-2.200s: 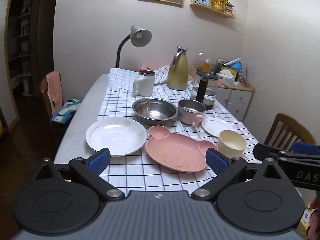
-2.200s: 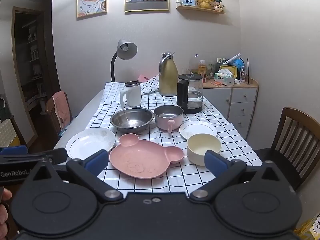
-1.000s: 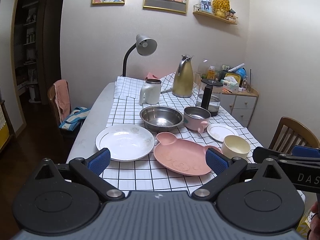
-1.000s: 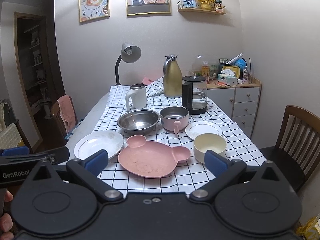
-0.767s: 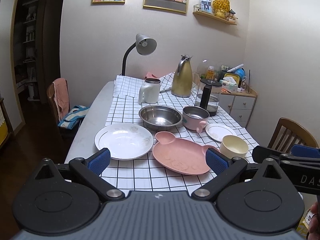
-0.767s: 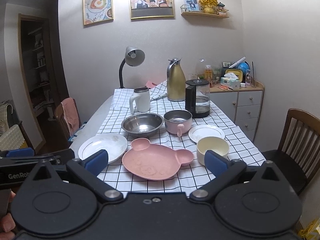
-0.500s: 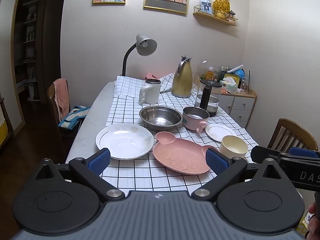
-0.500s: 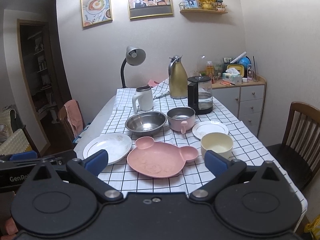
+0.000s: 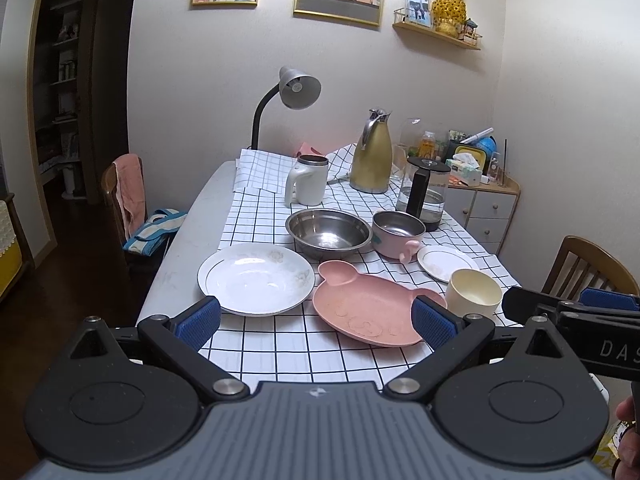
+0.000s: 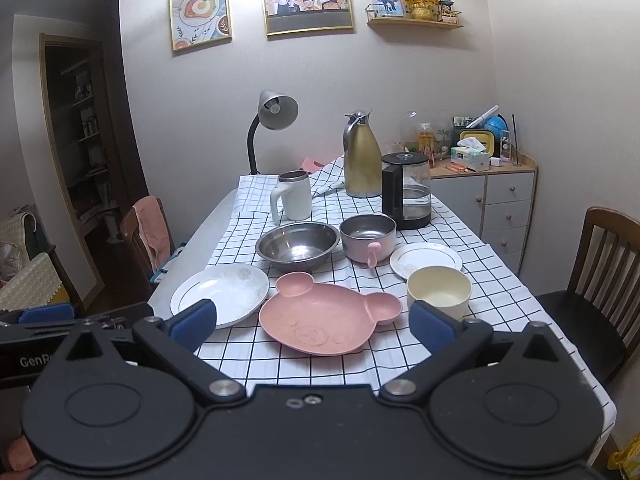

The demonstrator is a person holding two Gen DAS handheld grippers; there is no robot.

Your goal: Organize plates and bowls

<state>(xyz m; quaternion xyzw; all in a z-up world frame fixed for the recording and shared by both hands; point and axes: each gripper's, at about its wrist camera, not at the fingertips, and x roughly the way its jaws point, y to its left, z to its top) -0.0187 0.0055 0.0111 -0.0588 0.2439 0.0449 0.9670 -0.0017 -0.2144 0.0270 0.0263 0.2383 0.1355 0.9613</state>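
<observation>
While both grippers hang short of the near edge of the table (image 9: 188, 220), no dish is yet touched. Left gripper (image 9: 316, 322) and right gripper (image 10: 312, 326) each have their blue pads spread wide and hold nothing.

Dishes lie on the checked cloth (image 10: 492, 280) in two rows across the table. Near row, left to right: large white plate (image 9: 256, 278), reaching past the cloth's left edge onto bare tabletop; pink bear-shaped plate (image 9: 368, 308), just beside it; cream bowl (image 9: 474, 292) toward the right edge. Second row: steel bowl (image 9: 328, 232), pink handled bowl (image 9: 398, 232) and small white plate (image 9: 446, 262). Mug (image 10: 292, 198), gold jug (image 10: 362, 160) and glass kettle (image 10: 406, 192) stand toward the far edge.

Deciding relation: in the left wrist view the large white plate lies straight ahead of the left pad; in the right wrist view the cream bowl lies just beyond the right pad. The bear plate sits midway between both, its long axis running ear to ear across the table. Judgement: the left hand is nearer the white plate, the right nearer the cream bowl and small plate; either must come forward and down to a rim.
</observation>
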